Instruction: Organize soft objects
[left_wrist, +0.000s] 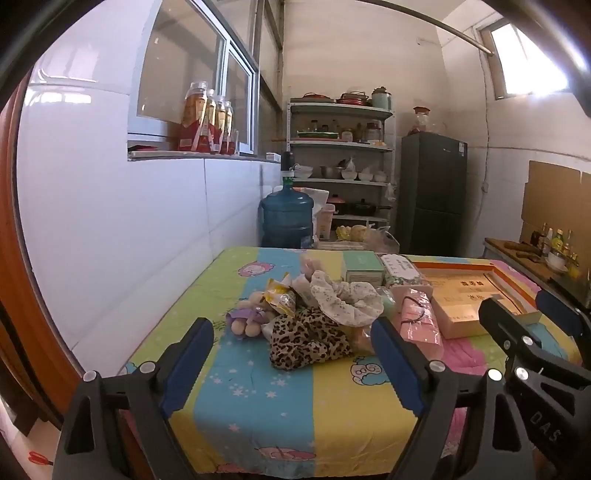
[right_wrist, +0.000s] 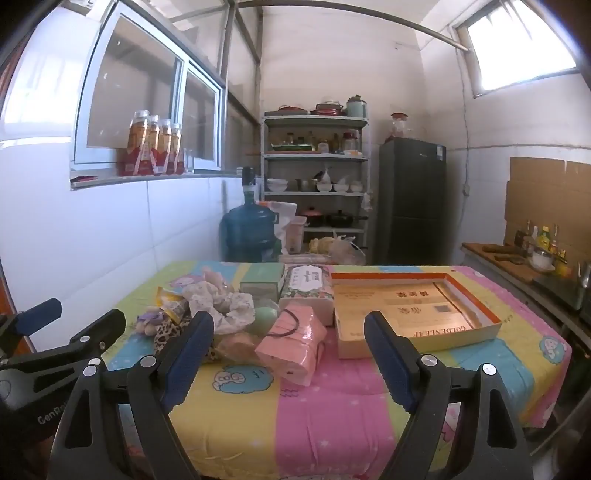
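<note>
A pile of soft things lies on the striped cartoon tablecloth (left_wrist: 258, 387): a leopard-print cloth (left_wrist: 306, 338), a small plush toy in purple (left_wrist: 248, 317), a white frilly cloth (left_wrist: 343, 297), a yellow snack bag (left_wrist: 282, 295) and a pink packet (left_wrist: 421, 319). The pink packet (right_wrist: 293, 341) and frilly cloth (right_wrist: 221, 302) also show in the right wrist view. An open shallow cardboard box (right_wrist: 413, 308) lies right of the pile. My left gripper (left_wrist: 291, 363) is open and empty before the pile. My right gripper (right_wrist: 288, 352) is open and empty before the pink packet.
A green box (right_wrist: 262, 282) and a floral tissue pack (right_wrist: 304, 286) stand behind the pile. Beyond the table are a blue water jug (left_wrist: 286, 218), a shelf rack (left_wrist: 341, 162) and a dark fridge (left_wrist: 432, 192). A white tiled wall (left_wrist: 110, 221) runs along the left.
</note>
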